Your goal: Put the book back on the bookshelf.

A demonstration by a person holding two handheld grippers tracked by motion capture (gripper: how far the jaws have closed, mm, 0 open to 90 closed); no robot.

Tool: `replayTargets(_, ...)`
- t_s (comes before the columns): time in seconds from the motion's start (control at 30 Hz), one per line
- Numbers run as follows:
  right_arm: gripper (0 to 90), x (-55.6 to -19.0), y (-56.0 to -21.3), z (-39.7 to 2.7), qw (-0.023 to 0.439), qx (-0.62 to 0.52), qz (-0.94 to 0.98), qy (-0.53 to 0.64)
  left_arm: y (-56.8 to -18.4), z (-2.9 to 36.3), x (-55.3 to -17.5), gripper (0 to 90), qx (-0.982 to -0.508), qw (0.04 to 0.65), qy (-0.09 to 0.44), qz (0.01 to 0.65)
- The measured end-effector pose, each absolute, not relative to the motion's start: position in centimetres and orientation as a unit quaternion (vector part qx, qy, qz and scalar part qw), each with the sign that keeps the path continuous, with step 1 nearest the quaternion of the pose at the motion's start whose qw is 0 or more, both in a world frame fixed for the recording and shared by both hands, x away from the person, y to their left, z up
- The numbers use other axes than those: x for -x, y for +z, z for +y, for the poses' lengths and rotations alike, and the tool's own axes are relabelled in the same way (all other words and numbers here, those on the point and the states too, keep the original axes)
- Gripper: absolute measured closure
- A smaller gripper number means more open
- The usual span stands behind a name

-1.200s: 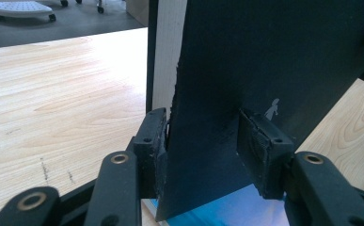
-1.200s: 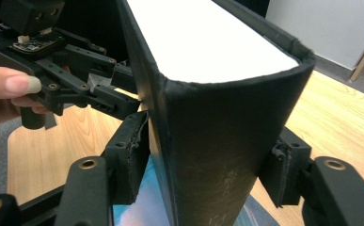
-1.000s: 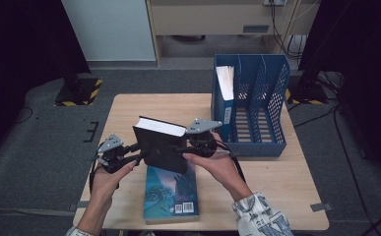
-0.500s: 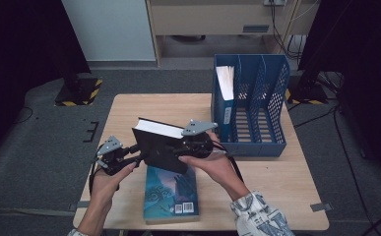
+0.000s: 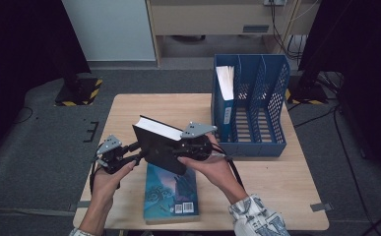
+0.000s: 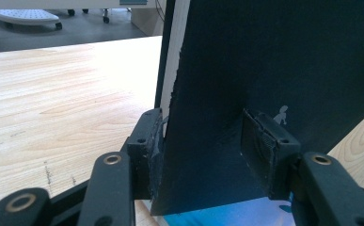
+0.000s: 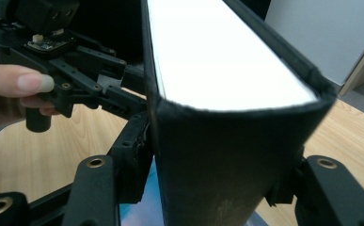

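both hand-held grippers clamp blk book (image 5: 159,143)

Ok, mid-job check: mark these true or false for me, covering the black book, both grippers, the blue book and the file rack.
1. Both grippers grip the black book. True: left gripper, right gripper.
2. The black book lies flat on the table. False: it is held up, tilted.
3. A blue-covered book lies on the table beneath it. True.
4. The blue file rack is empty. False: its leftmost slot holds a book.
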State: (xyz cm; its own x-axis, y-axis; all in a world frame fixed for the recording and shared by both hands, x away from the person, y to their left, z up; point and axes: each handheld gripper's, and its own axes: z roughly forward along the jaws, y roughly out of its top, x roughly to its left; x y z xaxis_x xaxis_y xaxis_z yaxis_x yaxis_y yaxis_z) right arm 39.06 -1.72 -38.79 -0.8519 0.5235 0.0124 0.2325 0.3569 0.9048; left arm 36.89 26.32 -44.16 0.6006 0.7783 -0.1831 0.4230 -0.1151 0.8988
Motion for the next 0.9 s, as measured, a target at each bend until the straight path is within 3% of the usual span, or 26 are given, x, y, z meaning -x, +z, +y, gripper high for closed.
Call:
replayTargets(0.73, 38.5, -40.4, -39.1, -0.2, 0.121, -0.240, 0.794, 0.546, -44.1, 26.2, -36.9, 49.5, -0.728, 0.520, 0.171, 0.413)
replayTargets(0.9, 41.7, -40.7, -39.2, -0.1, 0.107, -0.240, 0.791, 0.552, -44.2, 26.2, -37.0, 49.4, -0.727, 0.521, 0.172, 0.412)
